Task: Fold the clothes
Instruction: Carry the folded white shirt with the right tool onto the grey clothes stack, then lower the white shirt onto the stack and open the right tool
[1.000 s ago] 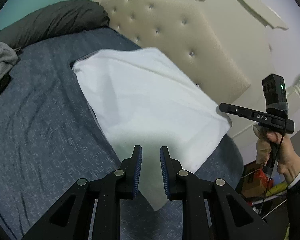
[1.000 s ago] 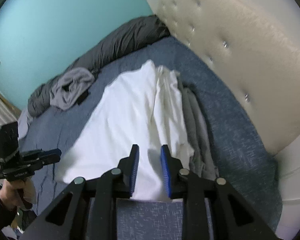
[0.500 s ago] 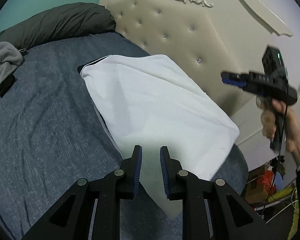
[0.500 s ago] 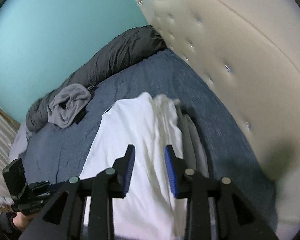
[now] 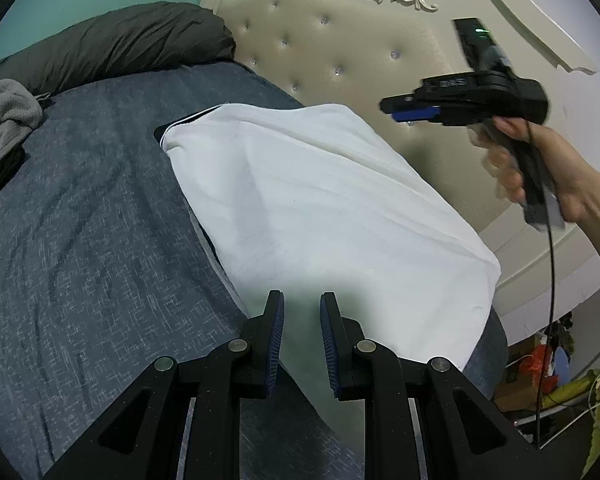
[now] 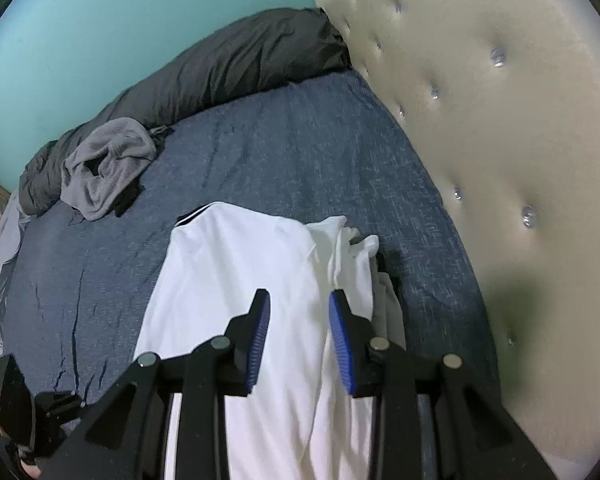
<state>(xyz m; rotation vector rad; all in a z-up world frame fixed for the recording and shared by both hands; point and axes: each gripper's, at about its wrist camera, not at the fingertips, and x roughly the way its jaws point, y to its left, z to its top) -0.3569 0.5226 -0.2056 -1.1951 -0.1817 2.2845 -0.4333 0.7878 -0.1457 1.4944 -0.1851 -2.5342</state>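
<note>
The left gripper (image 5: 302,306) hovers over a blue bed (image 5: 80,240), its blue-padded fingers (image 5: 277,320) a narrow gap apart with nothing between them. Directly beyond its tips lies a white garment (image 5: 320,208), spread flat and smooth toward a cream tufted headboard (image 5: 340,52).

The right gripper (image 6: 298,304) is held in a hand (image 5: 548,168) above the garment's far side. Its jaws have just been opening, and its fingers (image 6: 260,320) now stand moderately apart, empty, clear of the cloth. Beneath them the white garment runs lengthwise, and its edge nearest the headboard is bunched into loose folds with a strip of grey fabric (image 6: 388,300) showing beside it.

A grey crumpled garment (image 6: 104,168) lies well apart, against a dark rolled duvet (image 6: 220,72) by the teal wall.

The right gripper is blurred in the left view. The white garment's near end is cut off behind both grippers' frames.
</note>
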